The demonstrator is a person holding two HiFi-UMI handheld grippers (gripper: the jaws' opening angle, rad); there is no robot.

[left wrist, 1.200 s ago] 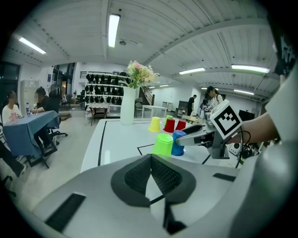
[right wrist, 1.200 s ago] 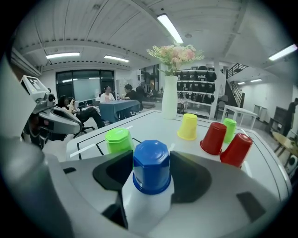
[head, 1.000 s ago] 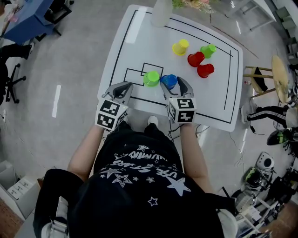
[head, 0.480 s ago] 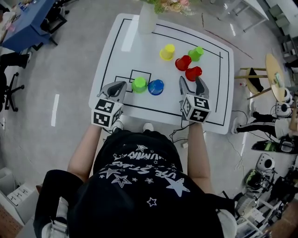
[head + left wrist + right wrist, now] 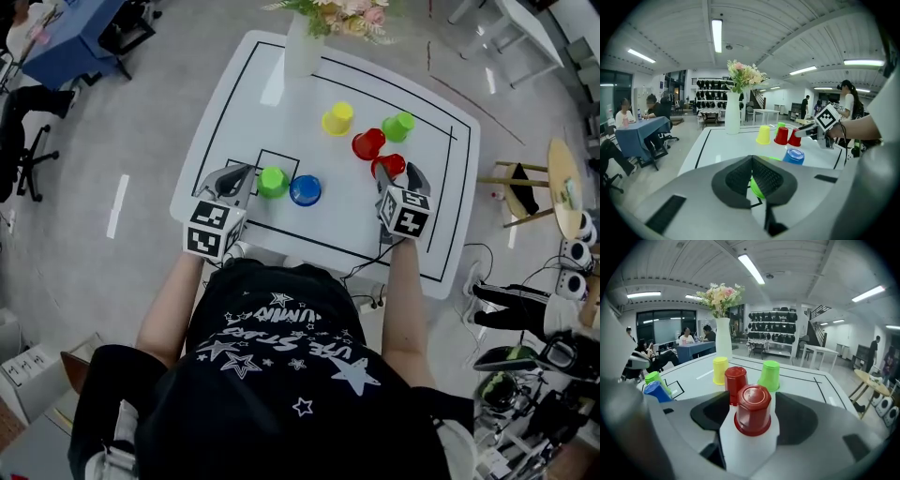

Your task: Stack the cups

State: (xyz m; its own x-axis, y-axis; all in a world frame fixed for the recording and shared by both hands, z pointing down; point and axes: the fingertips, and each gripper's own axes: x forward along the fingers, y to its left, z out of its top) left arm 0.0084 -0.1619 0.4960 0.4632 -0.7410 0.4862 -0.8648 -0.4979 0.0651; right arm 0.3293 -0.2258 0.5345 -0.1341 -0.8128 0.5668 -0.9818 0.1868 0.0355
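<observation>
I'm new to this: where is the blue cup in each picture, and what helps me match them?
Head view: blue cup near the table front edge, right of a green cup.
Left gripper view: right of centre, beyond the jaws.
Right gripper view: far left, in front of that green cup.
Shared landmark: the white vase of flowers.
</observation>
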